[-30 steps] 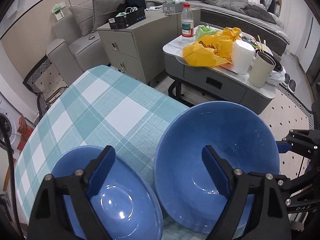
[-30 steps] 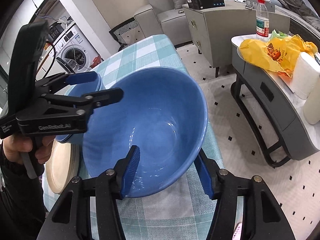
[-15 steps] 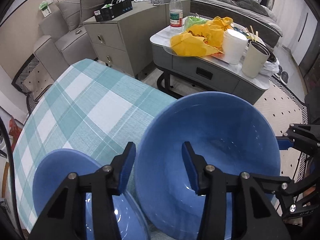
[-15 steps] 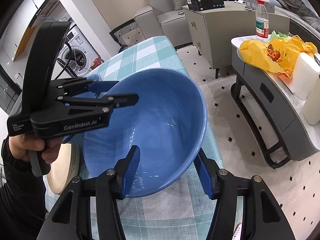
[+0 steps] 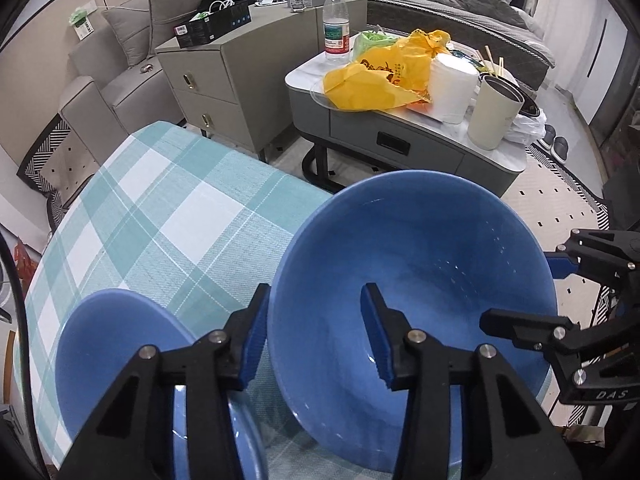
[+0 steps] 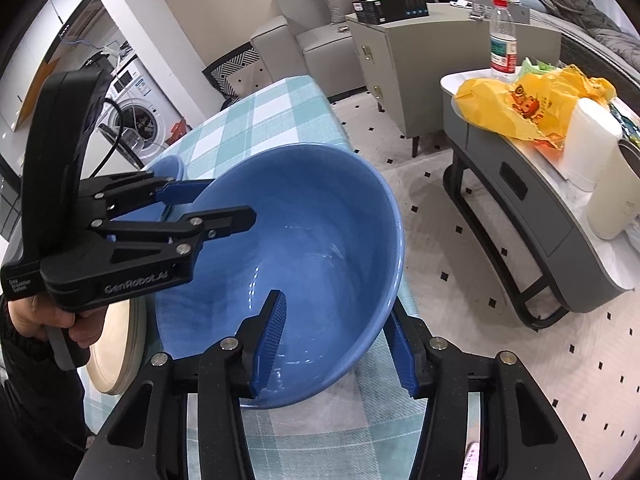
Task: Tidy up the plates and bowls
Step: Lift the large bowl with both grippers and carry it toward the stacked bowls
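Observation:
A large blue bowl [image 5: 420, 280] stands tilted near the right edge of the checked table [image 5: 168, 216]. My left gripper [image 5: 314, 308] straddles its left rim, one finger outside and one inside. Its jaws are closing and the pads lie against the wall. My right gripper [image 6: 336, 308] grips the opposite rim [image 6: 384, 312] the same way, jaws also closing on it. In the right wrist view the left gripper [image 6: 216, 204] reaches in from the left, held by a person's hand [image 6: 60, 320]. A smaller blue bowl [image 5: 120, 360] sits just left of the big one.
A stack of cream plates [image 6: 116, 344] lies on the table beside the person's hand. Beyond the table's edge stand a grey coffee table [image 5: 400, 136] with a yellow bag, paper roll, cup and bottle, and a grey cabinet [image 5: 224, 72]. A washing machine [image 6: 136, 108] stands at far left.
My left gripper swung right from over the smaller bowl and narrowed its wide jaws onto the big bowl's left rim. The right gripper's jaws narrowed slightly; the bowl stayed about where it was.

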Demonstrator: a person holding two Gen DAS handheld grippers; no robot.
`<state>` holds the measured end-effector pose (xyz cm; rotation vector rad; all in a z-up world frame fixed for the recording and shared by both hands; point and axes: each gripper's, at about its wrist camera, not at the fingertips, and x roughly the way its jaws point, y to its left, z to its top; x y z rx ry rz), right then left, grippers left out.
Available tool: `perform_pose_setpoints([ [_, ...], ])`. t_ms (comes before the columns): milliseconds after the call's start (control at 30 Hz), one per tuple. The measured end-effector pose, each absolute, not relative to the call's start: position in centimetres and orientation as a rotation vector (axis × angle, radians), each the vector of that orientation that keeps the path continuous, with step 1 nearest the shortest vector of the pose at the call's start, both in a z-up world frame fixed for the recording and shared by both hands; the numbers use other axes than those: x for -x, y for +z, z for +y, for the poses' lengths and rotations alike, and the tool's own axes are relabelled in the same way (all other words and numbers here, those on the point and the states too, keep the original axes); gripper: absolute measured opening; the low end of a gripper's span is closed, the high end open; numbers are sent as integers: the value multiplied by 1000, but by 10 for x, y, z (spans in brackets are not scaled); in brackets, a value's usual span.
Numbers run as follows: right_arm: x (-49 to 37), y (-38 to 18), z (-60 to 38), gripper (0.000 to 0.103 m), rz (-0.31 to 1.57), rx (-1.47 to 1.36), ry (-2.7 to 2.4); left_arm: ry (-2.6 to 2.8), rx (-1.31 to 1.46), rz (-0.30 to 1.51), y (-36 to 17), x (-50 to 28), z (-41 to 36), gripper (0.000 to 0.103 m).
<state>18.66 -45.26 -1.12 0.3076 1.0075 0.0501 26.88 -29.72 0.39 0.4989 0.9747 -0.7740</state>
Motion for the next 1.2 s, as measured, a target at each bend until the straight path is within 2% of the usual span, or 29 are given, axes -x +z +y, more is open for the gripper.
perform_pose_setpoints([
  [967,-169,-6,-466,50,974,-334,3,-837,-435,1040,0,-229,-266,44],
  [1200,-168,-4,-463,43,967,-316,-6,-832,-424,1021,1,-226,-267,41],
])
